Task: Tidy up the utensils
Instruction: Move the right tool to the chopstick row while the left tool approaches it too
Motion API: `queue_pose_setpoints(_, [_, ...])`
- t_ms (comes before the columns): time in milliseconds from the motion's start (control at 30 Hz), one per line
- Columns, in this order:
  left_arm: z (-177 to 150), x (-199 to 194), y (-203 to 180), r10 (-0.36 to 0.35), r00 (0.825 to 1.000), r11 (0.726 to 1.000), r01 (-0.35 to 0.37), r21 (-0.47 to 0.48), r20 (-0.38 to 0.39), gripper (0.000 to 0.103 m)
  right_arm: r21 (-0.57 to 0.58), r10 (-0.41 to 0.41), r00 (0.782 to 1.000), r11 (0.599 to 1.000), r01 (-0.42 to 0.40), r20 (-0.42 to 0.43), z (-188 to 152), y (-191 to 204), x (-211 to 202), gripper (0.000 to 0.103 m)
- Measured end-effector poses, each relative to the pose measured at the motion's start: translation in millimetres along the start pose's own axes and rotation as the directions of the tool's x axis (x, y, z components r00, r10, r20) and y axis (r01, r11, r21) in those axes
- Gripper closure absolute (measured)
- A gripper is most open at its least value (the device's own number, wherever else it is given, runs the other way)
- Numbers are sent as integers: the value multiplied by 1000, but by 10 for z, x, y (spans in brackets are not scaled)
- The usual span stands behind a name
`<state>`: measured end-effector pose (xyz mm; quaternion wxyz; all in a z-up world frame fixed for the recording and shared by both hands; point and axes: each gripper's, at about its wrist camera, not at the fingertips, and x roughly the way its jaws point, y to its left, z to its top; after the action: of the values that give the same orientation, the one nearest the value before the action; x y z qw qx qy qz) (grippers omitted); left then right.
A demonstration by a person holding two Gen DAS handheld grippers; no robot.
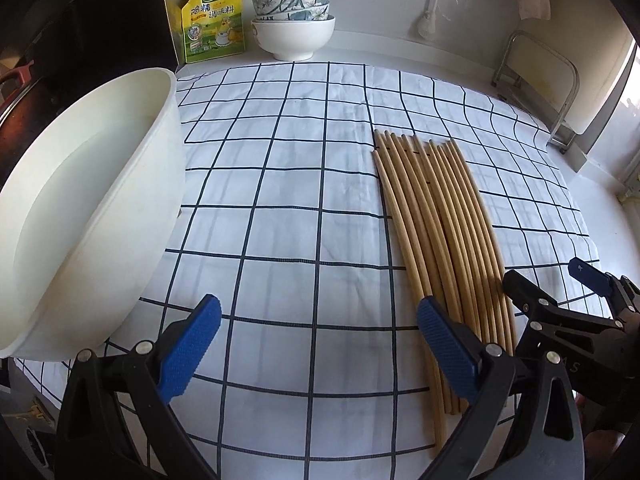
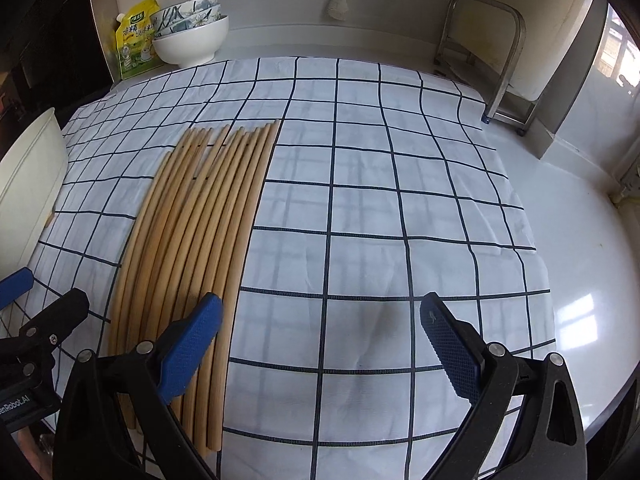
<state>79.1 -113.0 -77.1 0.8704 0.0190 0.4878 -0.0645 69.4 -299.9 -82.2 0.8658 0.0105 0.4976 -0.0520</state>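
Several wooden chopsticks lie side by side in a row on a white checked cloth; they also show in the right wrist view. My left gripper is open and empty, just left of the chopsticks' near ends. My right gripper is open and empty, its left finger over the chopsticks' near ends. The right gripper also shows in the left wrist view, just right of the row. A large white basin stands at the left, also at the left edge of the right wrist view.
Stacked bowls and a yellow seasoning pouch stand at the back wall. A metal rack holding a white board stands at the back right. The white counter shows right of the cloth.
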Motion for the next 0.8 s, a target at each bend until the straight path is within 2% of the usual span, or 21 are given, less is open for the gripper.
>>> queue_pose_setpoints(400, [1, 90, -114, -25, 999, 1000, 25, 3, -30, 6, 3, -36, 999, 999, 36, -2, -31, -203, 45, 8])
queue_pose_setpoints(600, [12, 141, -202, 11, 999, 999, -10, 30, -31, 6, 15, -29, 1000, 999, 29, 0, -48, -273, 37, 8])
queue_pose_setpoints(800, [-19, 123, -151, 17, 1000, 999, -17, 31, -18, 6, 20, -17, 1000, 1000, 17, 4, -65, -273, 34, 8])
